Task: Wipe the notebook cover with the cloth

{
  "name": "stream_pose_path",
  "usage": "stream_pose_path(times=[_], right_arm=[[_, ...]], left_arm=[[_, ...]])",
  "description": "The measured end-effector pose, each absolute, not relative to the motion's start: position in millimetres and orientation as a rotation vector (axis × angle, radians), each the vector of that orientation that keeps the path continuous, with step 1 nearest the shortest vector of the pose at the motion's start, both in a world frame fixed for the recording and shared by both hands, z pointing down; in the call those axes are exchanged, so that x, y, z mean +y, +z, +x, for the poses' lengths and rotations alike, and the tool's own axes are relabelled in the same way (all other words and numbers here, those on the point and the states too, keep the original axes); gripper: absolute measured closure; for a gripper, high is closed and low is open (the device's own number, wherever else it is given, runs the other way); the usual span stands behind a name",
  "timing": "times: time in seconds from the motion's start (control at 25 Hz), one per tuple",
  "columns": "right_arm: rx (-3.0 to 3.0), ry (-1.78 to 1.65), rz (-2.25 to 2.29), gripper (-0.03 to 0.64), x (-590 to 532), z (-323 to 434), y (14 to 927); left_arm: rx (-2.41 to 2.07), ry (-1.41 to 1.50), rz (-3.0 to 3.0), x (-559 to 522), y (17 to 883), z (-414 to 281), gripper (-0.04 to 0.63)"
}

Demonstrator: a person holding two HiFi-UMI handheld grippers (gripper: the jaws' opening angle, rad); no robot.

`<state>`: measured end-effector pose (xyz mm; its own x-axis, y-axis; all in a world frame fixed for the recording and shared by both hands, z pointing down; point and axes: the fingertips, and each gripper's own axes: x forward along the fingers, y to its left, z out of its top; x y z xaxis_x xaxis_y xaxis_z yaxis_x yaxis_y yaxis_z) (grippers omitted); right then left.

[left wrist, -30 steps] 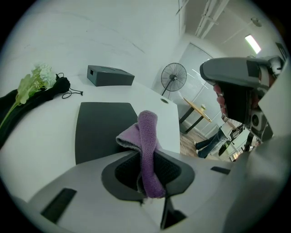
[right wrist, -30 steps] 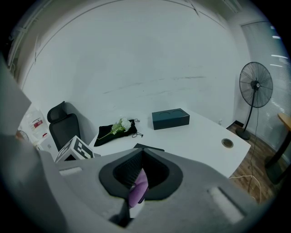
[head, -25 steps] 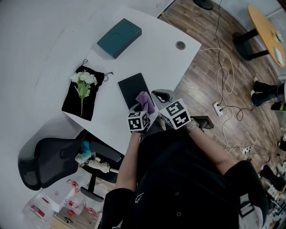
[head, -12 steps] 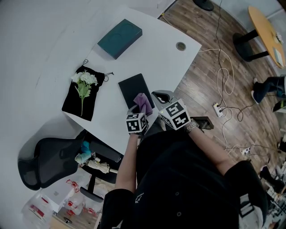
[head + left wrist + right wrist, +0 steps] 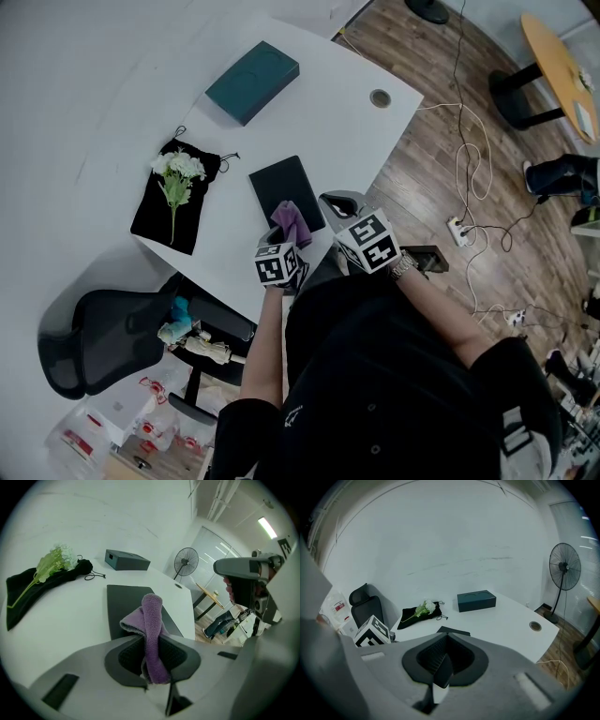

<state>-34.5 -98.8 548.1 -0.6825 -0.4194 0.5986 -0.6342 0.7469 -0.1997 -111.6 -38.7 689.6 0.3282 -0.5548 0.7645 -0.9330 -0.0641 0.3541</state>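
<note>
- Left hand-held gripper (image 5: 152, 660) is pinching a folded purple terry cloth (image 5: 151, 616).
- The cloth sticks out over the near end of the dark flat notebook (image 5: 279, 180); can't tell if they touch.
- The notebook lies flat by the near edge of the white worktop (image 5: 319, 112).
- Right hand-held gripper (image 5: 440, 670) has its jaws pressed together with nothing between them, just right of the notebook.

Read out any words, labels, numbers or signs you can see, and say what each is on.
No text can be read.
Marker cubes: black-and-white square patterns, no words.
White bags: red print, too small to read.
Teal box: no print visible.
</note>
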Motion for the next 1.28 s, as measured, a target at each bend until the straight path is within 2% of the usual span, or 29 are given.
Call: stream_pose_path(times=[1.28], right_arm=[[-2.42, 0.523, 0.774, 0.614, -94.7, -40.6, 545.9]], left_arm=[[-1.503, 0.544, 1.574, -11.3, 685.7, -178.6, 0.52]])
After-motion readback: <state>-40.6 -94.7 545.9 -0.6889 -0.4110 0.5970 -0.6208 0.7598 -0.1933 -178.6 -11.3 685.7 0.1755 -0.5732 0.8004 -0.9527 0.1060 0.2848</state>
